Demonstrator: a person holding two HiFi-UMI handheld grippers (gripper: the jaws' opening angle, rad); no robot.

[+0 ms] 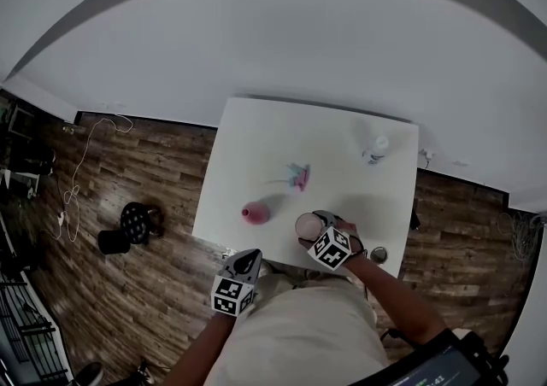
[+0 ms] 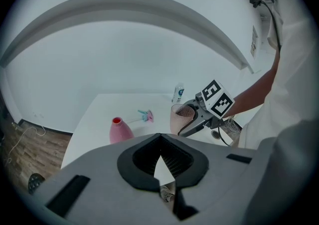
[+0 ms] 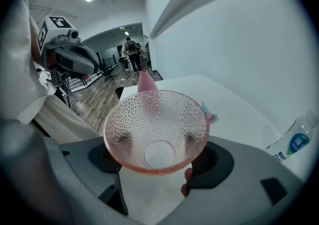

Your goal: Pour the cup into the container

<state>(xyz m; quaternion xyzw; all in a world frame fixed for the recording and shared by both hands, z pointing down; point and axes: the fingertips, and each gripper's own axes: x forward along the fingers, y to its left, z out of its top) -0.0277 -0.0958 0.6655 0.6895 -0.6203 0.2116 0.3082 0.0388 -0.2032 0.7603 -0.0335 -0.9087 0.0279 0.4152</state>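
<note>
Right tongs (image 3: 156, 152) pinching the dimpled pink cup (image 3: 155, 127), pink container (image 1: 255, 213) on the worktop (image 1: 282, 137) near it, left tongs (image 2: 160, 168) pressed together, empty.

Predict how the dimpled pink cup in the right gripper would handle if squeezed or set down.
The cup looks like rigid glass or plastic: probably stiff, perhaps brittle. Its dimples likely resist slipping. The wide rim over a narrow base suggests easy tipping.

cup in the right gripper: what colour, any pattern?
The cup is translucent pink glass, covered in small raised dots. Shows best in the right gripper view.
</note>
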